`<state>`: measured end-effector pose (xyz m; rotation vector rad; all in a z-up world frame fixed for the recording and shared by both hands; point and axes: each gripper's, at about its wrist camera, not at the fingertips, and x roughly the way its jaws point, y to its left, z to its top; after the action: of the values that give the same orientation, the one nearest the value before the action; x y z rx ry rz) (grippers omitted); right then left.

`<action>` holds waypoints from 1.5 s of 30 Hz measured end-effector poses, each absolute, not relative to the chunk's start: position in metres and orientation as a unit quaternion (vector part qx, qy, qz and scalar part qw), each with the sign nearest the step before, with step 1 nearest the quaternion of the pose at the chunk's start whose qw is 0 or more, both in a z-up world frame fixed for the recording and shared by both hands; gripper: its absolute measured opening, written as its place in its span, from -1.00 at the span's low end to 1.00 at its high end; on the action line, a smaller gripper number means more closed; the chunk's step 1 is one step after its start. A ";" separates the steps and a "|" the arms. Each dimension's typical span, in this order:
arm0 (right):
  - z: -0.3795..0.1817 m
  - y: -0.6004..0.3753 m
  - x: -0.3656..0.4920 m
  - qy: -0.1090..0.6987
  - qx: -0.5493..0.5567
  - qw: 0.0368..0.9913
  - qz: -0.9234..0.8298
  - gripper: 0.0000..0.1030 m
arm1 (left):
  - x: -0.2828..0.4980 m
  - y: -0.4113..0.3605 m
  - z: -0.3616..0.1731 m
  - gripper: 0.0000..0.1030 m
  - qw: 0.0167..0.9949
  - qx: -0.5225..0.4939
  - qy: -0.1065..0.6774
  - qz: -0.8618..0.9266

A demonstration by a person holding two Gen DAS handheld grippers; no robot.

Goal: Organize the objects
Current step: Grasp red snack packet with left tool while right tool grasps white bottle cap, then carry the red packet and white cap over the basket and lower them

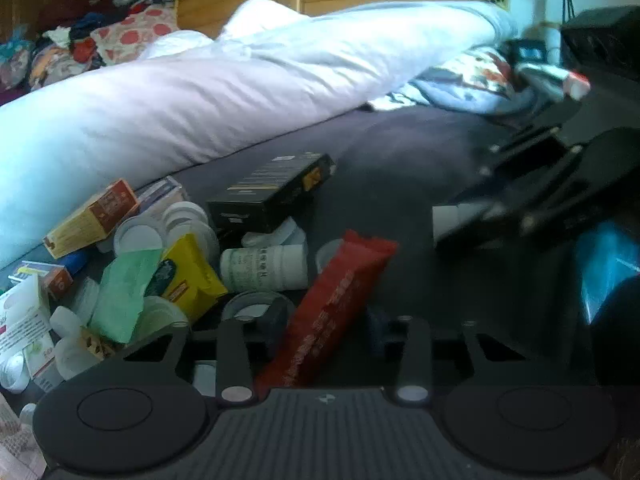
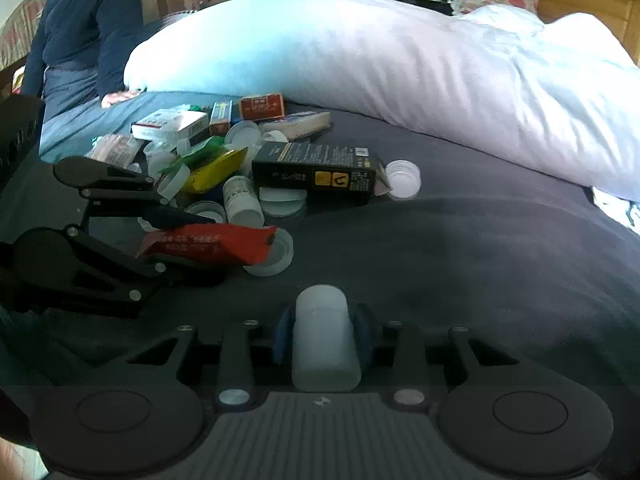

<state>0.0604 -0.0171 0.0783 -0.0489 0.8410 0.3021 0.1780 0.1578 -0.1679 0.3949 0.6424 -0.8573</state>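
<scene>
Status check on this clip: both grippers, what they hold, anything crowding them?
Right gripper shut on white bottle, clear of the pile. Left gripper around red packet; grip unclear. Black box and loose lids crowd the left.

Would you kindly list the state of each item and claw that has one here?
Left claw: closed around the red foil packet.
Right claw: shut on the white plastic bottle, lifted off the bed.
Black rectangular carton: lying on its side, end flap open.
White labelled pill bottle: tipped over, capped.
White round lid: loose, inner side up.
</scene>
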 end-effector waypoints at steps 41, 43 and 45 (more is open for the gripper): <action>0.059 -0.027 0.044 0.384 0.060 0.909 0.150 -0.35 | 0.151 0.130 -0.161 -0.56 0.832 0.273 0.300 -0.379; 0.061 -0.027 0.042 0.377 0.065 0.913 0.145 -0.35 | 0.143 0.127 -0.161 -0.60 0.836 0.275 0.294 -0.372; 0.065 -0.027 0.039 0.370 0.067 0.916 0.139 -0.35 | 0.141 0.129 -0.160 -0.63 0.841 0.270 0.292 -0.368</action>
<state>0.0393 -0.0275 0.0651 0.1375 0.7612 0.2866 0.1405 0.1292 -0.1605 0.5697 0.6162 -0.7778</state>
